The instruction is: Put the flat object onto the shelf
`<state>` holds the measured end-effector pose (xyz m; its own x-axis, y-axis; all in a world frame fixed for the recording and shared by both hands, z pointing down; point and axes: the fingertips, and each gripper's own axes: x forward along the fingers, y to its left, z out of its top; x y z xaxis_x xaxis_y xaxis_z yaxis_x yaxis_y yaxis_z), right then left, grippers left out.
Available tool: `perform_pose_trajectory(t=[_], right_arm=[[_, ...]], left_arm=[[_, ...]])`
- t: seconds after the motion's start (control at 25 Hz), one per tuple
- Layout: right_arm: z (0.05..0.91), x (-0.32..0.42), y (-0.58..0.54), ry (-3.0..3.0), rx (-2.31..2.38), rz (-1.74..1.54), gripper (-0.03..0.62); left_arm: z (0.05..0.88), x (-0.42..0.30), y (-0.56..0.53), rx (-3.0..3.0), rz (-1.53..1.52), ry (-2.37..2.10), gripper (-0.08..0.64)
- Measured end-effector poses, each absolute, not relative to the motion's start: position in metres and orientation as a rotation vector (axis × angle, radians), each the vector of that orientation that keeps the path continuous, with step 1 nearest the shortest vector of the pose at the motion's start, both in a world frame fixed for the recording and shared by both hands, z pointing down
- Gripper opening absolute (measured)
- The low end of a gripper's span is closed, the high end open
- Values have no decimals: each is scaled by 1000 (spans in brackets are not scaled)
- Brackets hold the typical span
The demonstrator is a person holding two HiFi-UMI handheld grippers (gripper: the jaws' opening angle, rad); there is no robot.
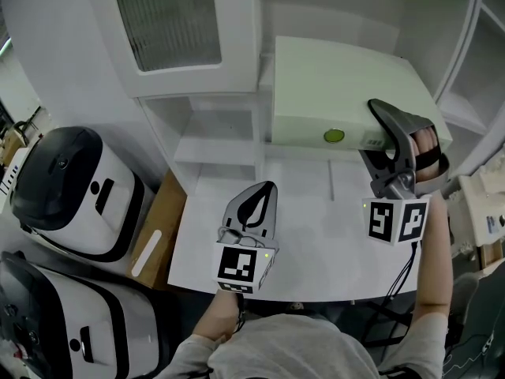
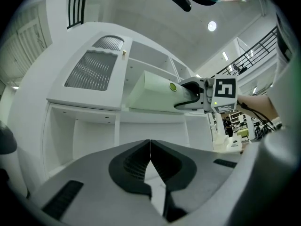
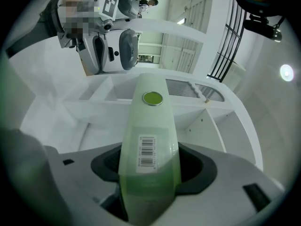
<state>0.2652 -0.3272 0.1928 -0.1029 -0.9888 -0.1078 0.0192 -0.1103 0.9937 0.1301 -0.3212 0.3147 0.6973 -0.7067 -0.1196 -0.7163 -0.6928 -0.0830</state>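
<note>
**Head view.** Box [image 1: 339,93]: pale green and flat, held level above the tabletop [image 1: 316,251] in front of the white shelf [image 1: 221,144], not yet on it. Right tongs [image 1: 387,121]: pinching the box's near edge. Left tongs [image 1: 264,192]: lower down, well apart from the box.

**Left gripper view.** Left tongs: pressed together, empty.

**Right gripper view.** Box: between the pads, barcode label nearest.

**Handling note.** Probably best to keep the box level and lead its far edge into the opening. Release only once the shelf board bears it.
</note>
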Motion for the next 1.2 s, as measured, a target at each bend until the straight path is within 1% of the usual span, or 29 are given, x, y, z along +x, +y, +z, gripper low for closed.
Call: perform_pose_trajectory(t=[0.44, 1.2], right_arm=[[191, 278, -350, -1239, 1197, -1377, 296], [186, 289, -396, -1254, 1185, -1301, 296]], left_arm=[[325, 152, -310, -2773, 78, 1184, 14], [338, 143, -314, -2718, 14, 1353, 14]])
